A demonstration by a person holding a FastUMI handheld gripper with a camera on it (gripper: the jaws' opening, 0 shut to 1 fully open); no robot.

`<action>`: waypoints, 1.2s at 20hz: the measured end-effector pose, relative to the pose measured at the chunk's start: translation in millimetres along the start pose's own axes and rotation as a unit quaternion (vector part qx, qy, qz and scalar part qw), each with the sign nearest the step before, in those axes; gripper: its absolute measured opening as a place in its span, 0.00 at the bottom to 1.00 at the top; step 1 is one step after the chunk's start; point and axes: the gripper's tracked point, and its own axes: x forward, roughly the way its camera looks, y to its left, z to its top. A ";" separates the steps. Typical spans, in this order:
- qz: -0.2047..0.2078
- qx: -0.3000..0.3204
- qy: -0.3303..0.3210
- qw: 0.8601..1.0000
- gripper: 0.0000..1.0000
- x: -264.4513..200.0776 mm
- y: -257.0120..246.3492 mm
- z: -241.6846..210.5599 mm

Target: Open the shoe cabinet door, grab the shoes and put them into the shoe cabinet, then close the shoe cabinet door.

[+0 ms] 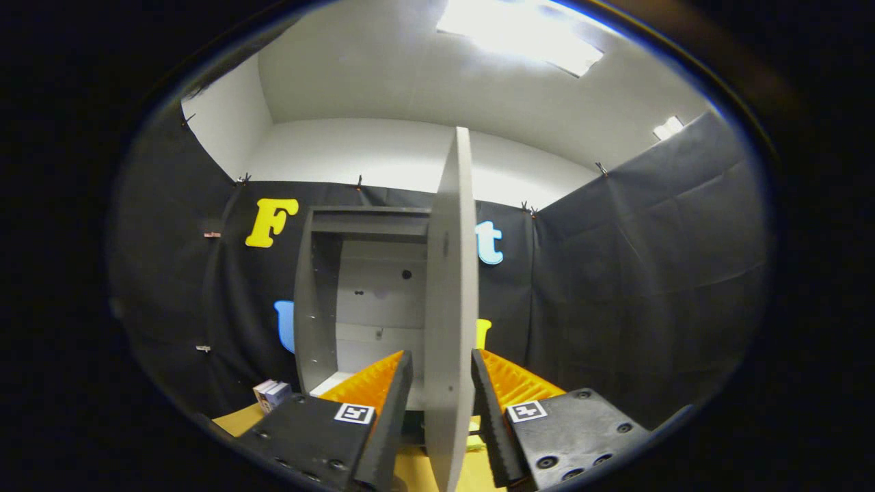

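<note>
shoe cabinet door (450, 307) sits edge-on between my jaws, not clearly pinched; i'd swing it wide, gently.

Grey shoe cabinet (321, 301) and matching grey door (451, 287); yellow tabletop (239, 418); white-and-blue box (272, 395) (small, beside cabinet).

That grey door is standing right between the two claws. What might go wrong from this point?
The gripper straddles the thin edge of the cabinet door; the fingers look close to it, so it could slip free mid-swing. A small box sits beside the shoe cabinet, and a wide sideways move might knock it.
</note>
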 end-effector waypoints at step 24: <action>0.103 0.047 0.476 0.872 0.97 -92.5 108.6 -498.1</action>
